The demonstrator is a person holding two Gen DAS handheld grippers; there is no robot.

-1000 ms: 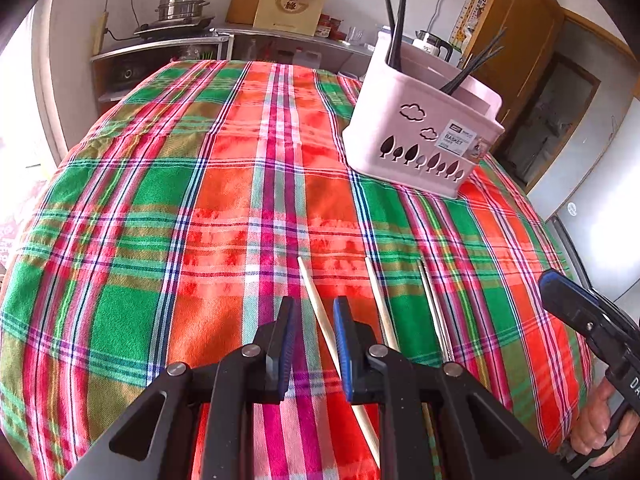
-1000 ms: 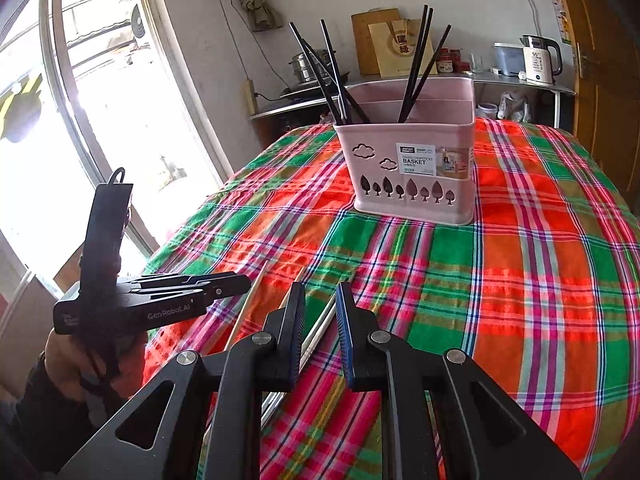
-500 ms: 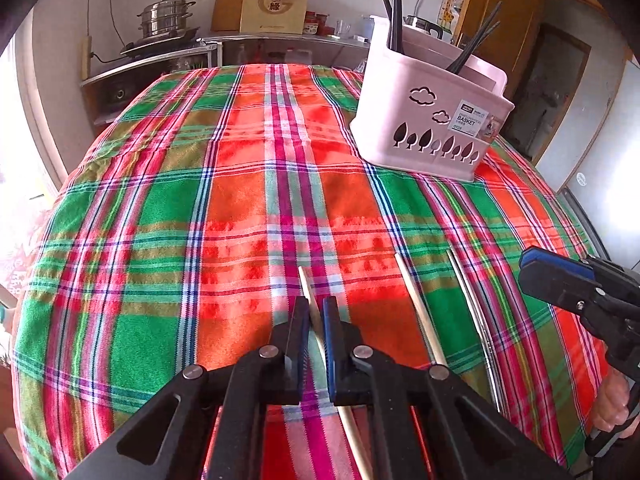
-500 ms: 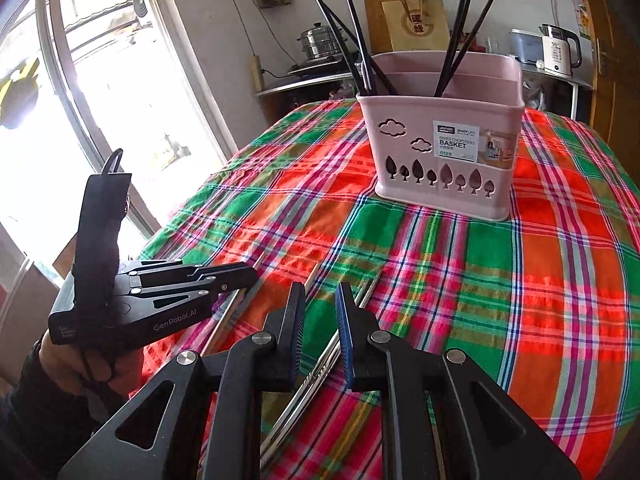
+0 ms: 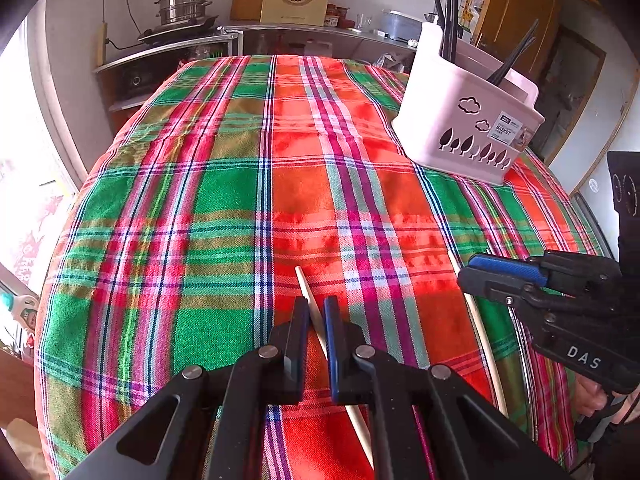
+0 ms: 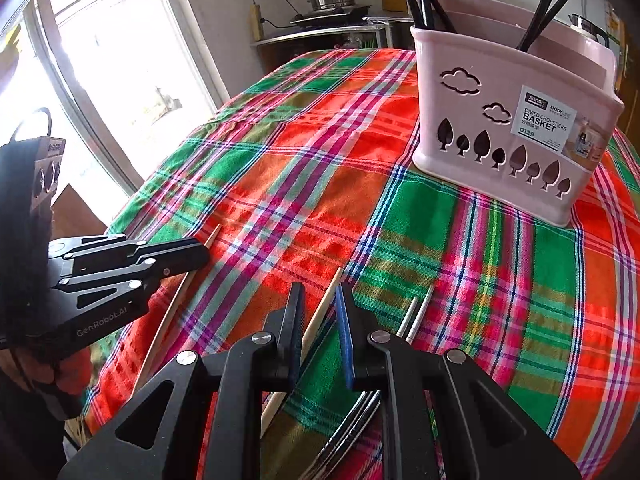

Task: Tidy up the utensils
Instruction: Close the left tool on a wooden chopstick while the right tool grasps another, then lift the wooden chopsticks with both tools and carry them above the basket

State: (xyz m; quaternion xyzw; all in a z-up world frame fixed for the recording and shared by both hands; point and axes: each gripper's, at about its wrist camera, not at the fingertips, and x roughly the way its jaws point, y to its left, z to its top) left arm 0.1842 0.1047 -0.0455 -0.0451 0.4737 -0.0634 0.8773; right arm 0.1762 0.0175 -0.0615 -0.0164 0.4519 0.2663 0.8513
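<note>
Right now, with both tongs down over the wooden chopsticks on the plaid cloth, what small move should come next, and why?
Probably lift the left tongs a little. Their jaws have just been closing and now pinch the wooden chopstick, which still lies on the tablecloth. The right tongs only straddle a second wooden chopstick with a gap, so they would close next. The pink basket stands farther back.

Wooden chopsticks [image 5: 310,304] flat on cloth — pink basket [image 5: 468,120] upright.

Left tool [image 5: 316,314] clamped, right tool [image 6: 320,300] slightly parted
</note>
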